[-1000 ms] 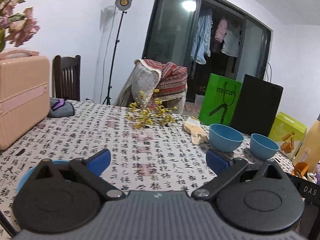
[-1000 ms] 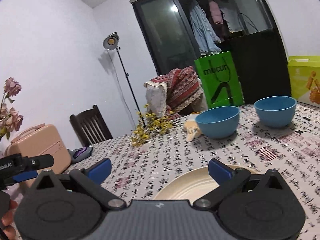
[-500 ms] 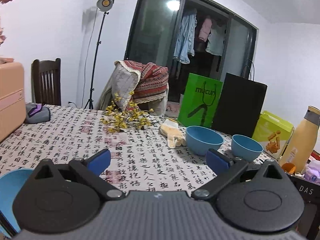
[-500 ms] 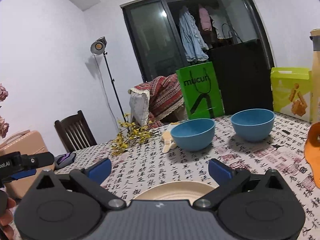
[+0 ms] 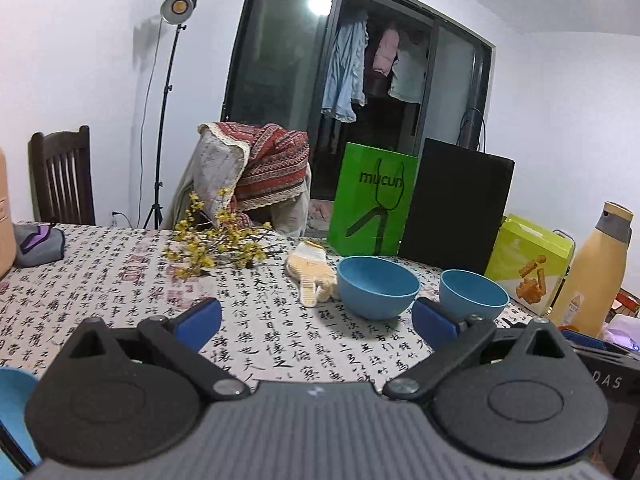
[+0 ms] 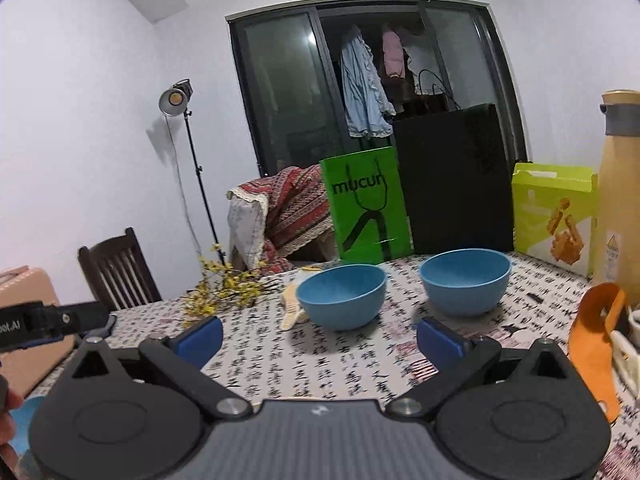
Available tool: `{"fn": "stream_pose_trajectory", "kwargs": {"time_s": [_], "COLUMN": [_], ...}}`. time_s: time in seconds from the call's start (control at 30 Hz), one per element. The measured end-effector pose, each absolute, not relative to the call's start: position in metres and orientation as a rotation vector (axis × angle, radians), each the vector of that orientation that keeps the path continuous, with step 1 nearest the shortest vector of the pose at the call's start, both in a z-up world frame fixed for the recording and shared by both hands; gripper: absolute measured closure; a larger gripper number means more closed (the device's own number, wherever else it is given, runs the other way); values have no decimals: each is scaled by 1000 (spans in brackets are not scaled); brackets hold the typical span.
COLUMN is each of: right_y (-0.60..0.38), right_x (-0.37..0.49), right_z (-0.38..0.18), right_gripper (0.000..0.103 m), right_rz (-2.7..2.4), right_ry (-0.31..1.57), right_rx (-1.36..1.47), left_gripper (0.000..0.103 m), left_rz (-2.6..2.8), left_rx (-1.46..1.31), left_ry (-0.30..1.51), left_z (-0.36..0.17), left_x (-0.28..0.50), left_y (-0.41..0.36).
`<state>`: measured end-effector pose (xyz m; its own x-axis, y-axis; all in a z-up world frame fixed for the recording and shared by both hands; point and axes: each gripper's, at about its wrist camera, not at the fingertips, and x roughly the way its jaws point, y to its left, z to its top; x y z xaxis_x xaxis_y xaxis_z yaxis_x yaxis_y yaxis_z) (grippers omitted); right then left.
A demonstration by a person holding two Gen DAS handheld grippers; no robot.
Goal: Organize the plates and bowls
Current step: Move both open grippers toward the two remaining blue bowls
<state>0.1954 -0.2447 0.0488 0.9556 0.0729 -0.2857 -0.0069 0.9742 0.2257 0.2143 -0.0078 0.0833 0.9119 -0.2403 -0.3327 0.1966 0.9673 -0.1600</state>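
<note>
step: reaching stage I'd say, nothing grabbed
left gripper [image 5: 316, 316]: fingers wide apart, empty
right gripper [image 6: 320, 338]: same, wide and empty
bowls: bigger round blue bowl [image 6: 342, 296] beside smaller round blue bowl [image 6: 465, 282], near but apart
next: probably nest one inside the other
surface: calligraphy-print tablecloth [image 5: 120, 280], cluttered dim room

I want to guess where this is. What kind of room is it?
Most likely a dining room at home: a table with a printed cloth and blue bowls, a wooden chair, and clothes hanging behind a glass door.
</note>
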Motion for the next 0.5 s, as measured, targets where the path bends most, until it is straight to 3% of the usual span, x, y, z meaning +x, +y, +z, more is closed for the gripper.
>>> {"fn": "stream_pose_trajectory", "kwargs": {"time_s": [0.5], "right_y": [-258], "right_x": [236], "right_z": [54], "right_gripper": [0], "right_rz": [2], "right_ry": [348], "right_rx": [186], "left_gripper": [0], "left_rz": [-218], "left_rx": [-160], "left_ry": [394], "left_z": [91], "left_x": [257], "left_y": [-34]}}
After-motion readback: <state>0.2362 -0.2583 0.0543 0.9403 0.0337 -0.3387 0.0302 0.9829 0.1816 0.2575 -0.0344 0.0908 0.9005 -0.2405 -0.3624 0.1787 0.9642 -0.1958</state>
